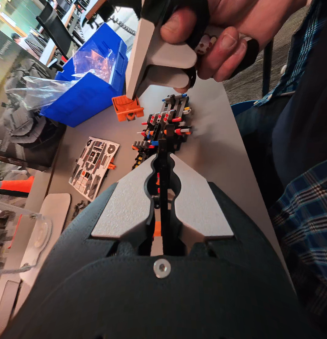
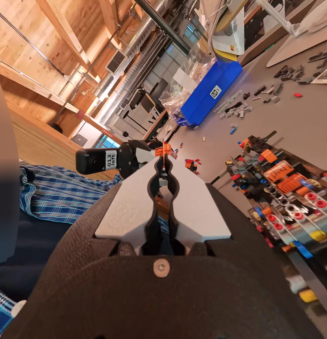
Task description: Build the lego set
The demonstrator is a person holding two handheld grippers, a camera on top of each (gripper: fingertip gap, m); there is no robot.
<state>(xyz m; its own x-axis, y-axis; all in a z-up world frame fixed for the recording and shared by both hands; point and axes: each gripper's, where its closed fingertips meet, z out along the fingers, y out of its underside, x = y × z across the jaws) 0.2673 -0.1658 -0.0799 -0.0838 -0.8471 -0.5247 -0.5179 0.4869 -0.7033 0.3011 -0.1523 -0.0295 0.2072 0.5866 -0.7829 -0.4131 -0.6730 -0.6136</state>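
Left gripper (image 1: pixel 163 157) clamped on a long black beam (image 1: pixel 163 176) of the lego model (image 1: pixel 164 126), lying on the grey table (image 1: pixel 219 165). Right gripper (image 2: pixel 163 159) pinching an orange piece (image 1: pixel 127 109) just beside the model. Blue bin (image 1: pixel 89 88) and sticker sheet (image 1: pixel 94 167) near the model; loose pieces (image 2: pixel 238 108) scattered beyond.

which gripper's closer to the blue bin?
Right. The right gripper, shut on an orange piece, hangs just beside the blue bin; the left gripper grips the lego build, farther off.
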